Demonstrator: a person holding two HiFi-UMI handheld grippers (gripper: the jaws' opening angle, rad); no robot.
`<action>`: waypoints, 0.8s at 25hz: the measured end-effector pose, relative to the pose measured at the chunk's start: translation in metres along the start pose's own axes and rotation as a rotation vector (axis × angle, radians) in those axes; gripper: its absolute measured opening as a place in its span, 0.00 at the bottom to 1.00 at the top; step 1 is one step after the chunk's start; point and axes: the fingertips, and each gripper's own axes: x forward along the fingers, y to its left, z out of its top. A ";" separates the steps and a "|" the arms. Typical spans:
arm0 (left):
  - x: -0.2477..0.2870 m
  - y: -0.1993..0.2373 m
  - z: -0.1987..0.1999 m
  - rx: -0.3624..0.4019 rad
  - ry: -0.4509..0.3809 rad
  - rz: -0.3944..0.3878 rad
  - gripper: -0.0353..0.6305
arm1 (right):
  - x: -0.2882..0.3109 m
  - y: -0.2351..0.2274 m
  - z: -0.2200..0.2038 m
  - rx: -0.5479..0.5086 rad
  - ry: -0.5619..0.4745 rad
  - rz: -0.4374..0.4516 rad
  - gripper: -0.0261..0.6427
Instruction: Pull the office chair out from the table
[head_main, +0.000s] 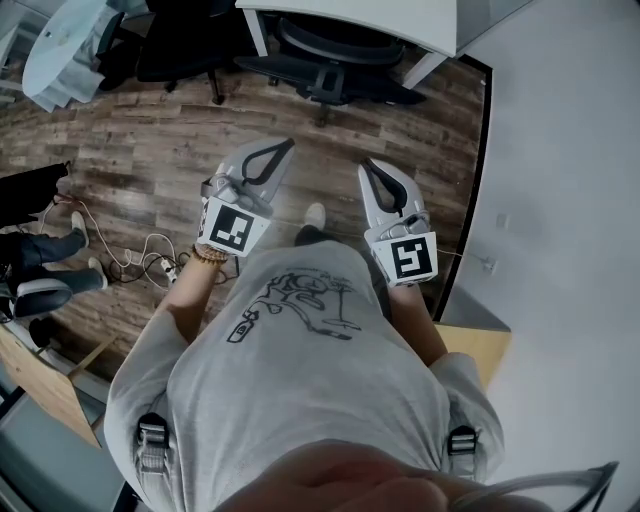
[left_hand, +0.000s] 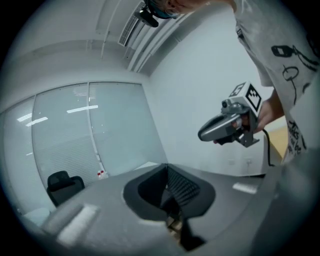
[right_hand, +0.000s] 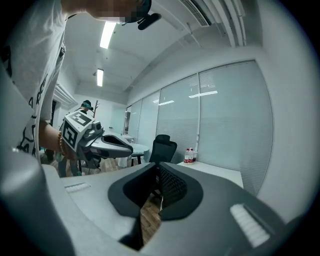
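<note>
While the office chair (head_main: 322, 50) sits tucked under the white table (head_main: 400, 15), both grippers hang well short of it and empty. The left gripper (head_main: 275, 158) is closed tight and the right gripper (head_main: 372, 172) barely parted. Arriving at the chair this narrow, the jaws would likely butt its backrest and shove it further in.

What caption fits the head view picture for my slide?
Left gripper and right gripper over a wooden floor, facing the office chair under the white table.

Grey printed T-shirt (head_main: 300, 400), beaded bracelet (head_main: 208, 255)
</note>
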 end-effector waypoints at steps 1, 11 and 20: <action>0.005 0.003 -0.003 0.009 0.013 0.002 0.06 | 0.003 -0.004 -0.002 -0.009 0.005 0.002 0.07; 0.057 0.030 -0.032 0.177 0.120 -0.028 0.09 | 0.040 -0.044 -0.024 -0.121 0.096 0.049 0.10; 0.102 0.048 -0.076 0.318 0.247 -0.093 0.12 | 0.083 -0.073 -0.050 -0.276 0.202 0.105 0.14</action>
